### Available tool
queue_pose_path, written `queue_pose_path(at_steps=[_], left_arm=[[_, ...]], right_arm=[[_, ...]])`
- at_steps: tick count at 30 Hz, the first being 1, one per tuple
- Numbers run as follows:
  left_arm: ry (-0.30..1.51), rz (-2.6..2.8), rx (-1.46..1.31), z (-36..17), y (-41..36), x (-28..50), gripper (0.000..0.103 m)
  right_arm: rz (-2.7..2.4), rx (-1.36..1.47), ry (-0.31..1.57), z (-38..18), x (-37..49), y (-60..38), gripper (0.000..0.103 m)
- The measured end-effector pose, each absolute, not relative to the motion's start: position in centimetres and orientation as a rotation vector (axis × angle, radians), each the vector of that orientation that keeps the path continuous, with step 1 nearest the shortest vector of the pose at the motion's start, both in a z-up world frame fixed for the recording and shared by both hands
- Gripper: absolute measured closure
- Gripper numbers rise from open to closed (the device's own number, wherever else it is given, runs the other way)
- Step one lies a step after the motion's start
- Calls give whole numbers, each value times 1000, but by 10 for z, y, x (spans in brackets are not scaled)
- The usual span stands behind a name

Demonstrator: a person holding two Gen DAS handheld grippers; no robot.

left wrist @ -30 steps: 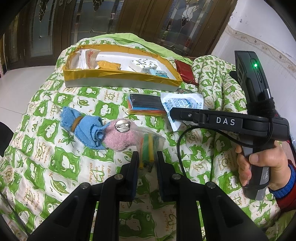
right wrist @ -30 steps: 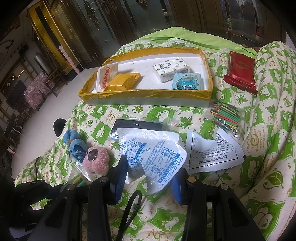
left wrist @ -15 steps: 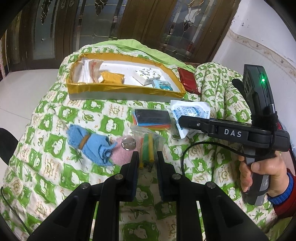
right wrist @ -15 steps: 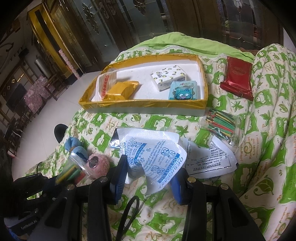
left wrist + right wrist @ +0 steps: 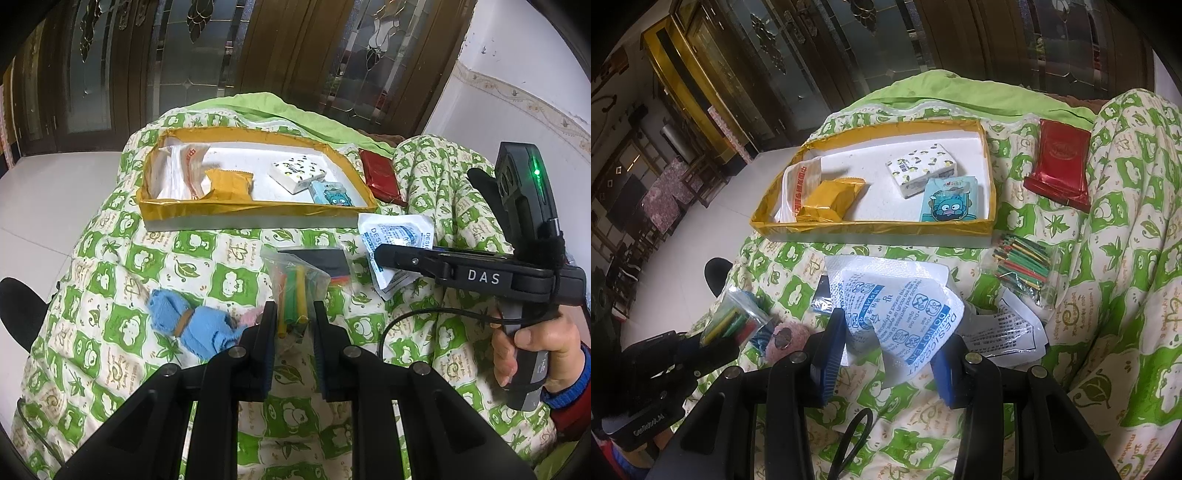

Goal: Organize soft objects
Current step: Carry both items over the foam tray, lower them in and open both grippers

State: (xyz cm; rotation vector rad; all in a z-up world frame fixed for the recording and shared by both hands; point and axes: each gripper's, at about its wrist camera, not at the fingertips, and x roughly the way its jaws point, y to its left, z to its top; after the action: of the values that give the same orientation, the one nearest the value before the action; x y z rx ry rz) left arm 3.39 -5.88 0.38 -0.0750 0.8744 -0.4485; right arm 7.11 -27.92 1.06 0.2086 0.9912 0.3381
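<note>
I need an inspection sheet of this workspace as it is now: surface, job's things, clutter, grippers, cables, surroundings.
Surface: green-and-white quilt, rumpled.
Job's things: gold-rimmed tray holding four packets; blue cloth and pink plush on the quilt.
Clutter: red packet, bag of coloured sticks, printed paper, all outside the tray.
Grippers: left gripper shut on small bag of coloured tubes; right gripper shut on desiccant packet.
Cables: black cable at the right gripper.
Surroundings: dark glass-panelled doors, white floor.
</note>
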Motion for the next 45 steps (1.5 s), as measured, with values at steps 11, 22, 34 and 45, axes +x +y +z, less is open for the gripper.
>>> queue_pose_path(at_steps=[11,22,34,45], left_arm=[[863,-427,-70,15,-54,61,86],[870,-362,-102,21,-30,103,86],[889,-338,-115,25,-34,186,86],[905,-363,-106,14,-57,242,86]], right_arm=[[365,205,1019,22,97,-278,57],[358,242,1018,28,139,-274,57],[346,286,1043,13,190,-260,57],[368,403,1127,-26,221,-246,57]])
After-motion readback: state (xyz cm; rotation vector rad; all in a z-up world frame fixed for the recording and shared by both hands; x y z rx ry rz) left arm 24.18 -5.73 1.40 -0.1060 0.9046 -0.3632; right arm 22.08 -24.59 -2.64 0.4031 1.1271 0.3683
